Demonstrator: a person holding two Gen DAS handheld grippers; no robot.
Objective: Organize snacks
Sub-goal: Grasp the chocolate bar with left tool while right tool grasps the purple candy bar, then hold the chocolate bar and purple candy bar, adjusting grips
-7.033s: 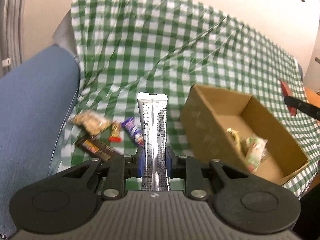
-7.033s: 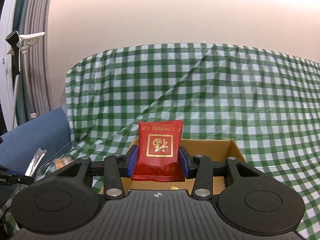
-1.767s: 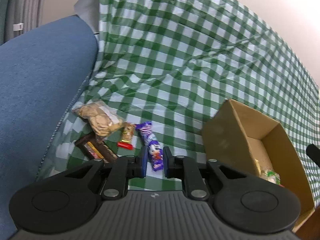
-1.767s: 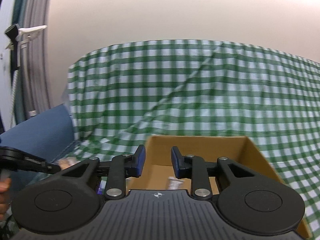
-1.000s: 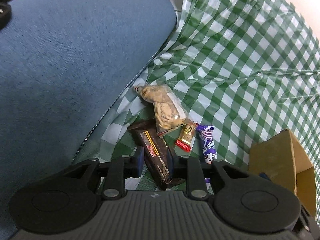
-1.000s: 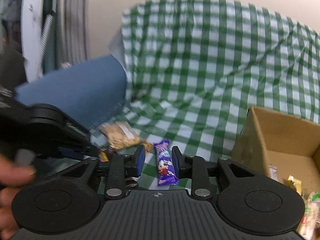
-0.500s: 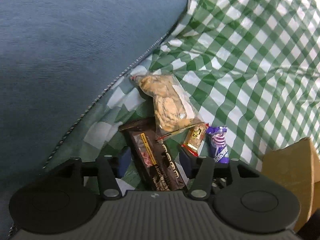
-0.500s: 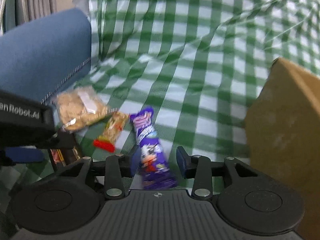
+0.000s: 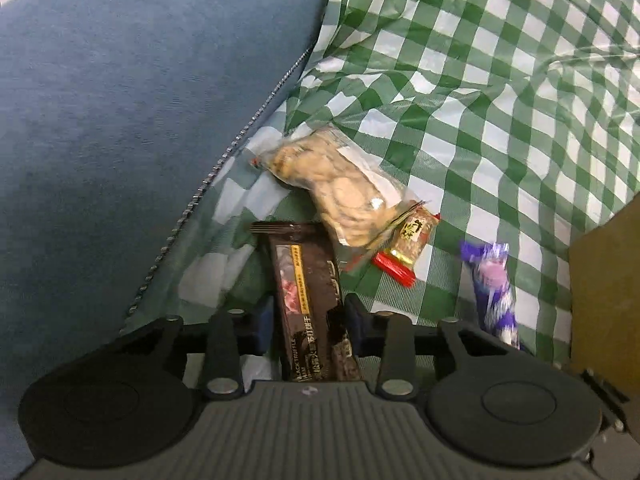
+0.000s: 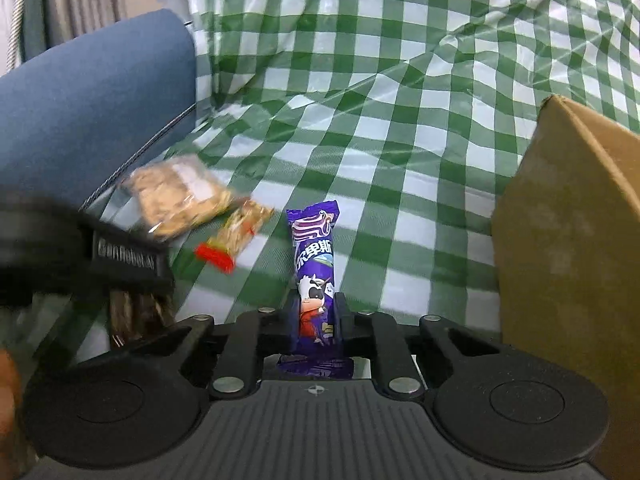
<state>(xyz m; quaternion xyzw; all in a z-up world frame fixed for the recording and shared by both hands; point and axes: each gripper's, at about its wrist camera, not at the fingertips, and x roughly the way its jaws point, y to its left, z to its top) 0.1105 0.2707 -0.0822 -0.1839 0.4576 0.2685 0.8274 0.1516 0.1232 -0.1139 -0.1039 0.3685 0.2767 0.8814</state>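
R gripper (image 10: 316,320) has just closed on the purple bar (image 10: 314,264) at frame centre; only its low end is pinched, so it may droop or slip. L gripper (image 9: 307,322), jaws just closing, pads touch the dark bar (image 9: 310,300) lower centre; clear bag (image 9: 340,188) overlaps its top and could drag along.

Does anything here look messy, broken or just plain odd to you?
Nothing looks broken or spilled. The green checked cloth is heavily wrinkled, and the clear cracker bag lies partly over the dark snack bar and the small red-ended candy, a loose heap rather than a tidy row.
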